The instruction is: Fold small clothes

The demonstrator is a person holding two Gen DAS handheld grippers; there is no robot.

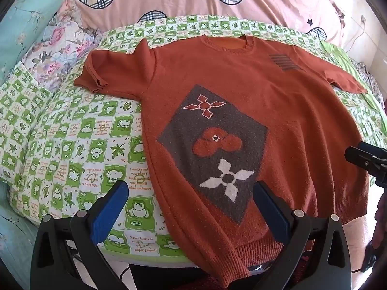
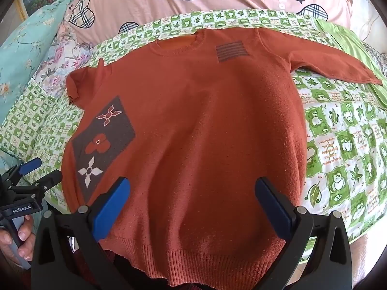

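Observation:
A rust-orange knitted short-sleeve sweater (image 1: 290,111) lies flat, front up, on a green frog-print quilt (image 1: 72,145), collar far, ribbed hem near. It carries a grey diamond patch with flowers (image 1: 212,149) and a striped grey patch (image 1: 285,62). It also fills the right wrist view (image 2: 205,133). My left gripper (image 1: 191,193) is open and empty, hovering over the hem's left part. My right gripper (image 2: 192,193) is open and empty above the hem's middle-right. The left gripper also shows at the right wrist view's left edge (image 2: 36,171), the right gripper at the left wrist view's right edge (image 1: 367,159).
A pink duvet with plaid hearts (image 1: 193,0) is piled behind the sweater. A teal floral pillow (image 1: 24,24) and flowered cloth (image 1: 55,48) lie at the far left. A green striped cloth (image 2: 350,48) lies at the far right. The bed's front edge runs under the hem.

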